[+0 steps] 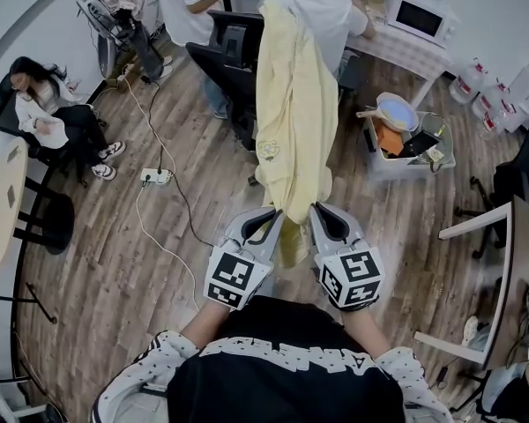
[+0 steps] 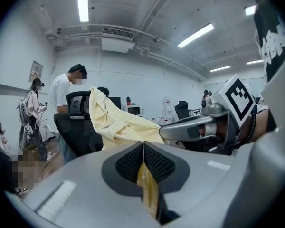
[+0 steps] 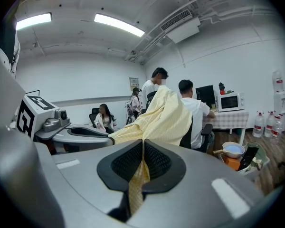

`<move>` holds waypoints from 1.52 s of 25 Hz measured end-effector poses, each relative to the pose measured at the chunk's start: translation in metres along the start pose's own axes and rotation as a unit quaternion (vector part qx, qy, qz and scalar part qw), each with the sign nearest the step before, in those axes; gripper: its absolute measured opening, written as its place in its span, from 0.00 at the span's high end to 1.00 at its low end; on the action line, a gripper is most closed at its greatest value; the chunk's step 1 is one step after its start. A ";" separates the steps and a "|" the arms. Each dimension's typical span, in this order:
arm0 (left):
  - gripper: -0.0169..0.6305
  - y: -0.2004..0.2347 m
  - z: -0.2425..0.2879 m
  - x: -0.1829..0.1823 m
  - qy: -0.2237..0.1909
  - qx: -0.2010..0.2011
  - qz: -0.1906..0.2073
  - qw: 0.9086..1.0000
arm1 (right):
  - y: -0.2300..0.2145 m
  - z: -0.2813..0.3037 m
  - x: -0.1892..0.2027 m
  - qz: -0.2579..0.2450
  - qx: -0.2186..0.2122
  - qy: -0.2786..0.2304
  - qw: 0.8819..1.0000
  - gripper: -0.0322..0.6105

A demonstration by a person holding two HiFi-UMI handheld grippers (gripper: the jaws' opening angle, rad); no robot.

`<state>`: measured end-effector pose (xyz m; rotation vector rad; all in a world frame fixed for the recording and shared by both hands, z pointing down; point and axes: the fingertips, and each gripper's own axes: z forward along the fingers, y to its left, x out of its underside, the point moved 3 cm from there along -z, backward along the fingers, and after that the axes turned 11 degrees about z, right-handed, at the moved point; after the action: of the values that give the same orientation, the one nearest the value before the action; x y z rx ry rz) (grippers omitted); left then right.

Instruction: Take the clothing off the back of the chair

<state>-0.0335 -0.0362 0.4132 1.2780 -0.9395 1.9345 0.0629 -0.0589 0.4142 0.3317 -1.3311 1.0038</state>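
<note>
While it drapes chair (image 1: 234, 69), yellow garment (image 1: 291, 104) clamped in 2 hand-held grippers (image 1: 278, 217) (image 1: 316, 211)

Pale yellow, finely checked clothing (image 1: 291, 122); black chair (image 1: 234, 55). Grey shells and black ribbed pads (image 2: 128, 163) on the left tool (image 1: 269, 223) and right tool (image 1: 322, 220), each with a black-and-white square-marker cube. Brown wood-plank floor (image 1: 141, 254), white microwave (image 1: 420, 16), black top (image 1: 282, 359) with white lettering and black-speckled white sleeves.
</note>
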 end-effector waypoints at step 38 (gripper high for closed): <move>0.96 -0.086 -0.001 -0.027 -0.038 0.056 0.031 0.997 | -0.019 -0.079 0.013 -0.004 0.016 -0.037 0.999 0.91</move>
<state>0.0444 0.0090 0.4065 1.4101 -0.9293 2.0238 0.1269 -0.0082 0.4109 0.4018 -1.3793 1.0154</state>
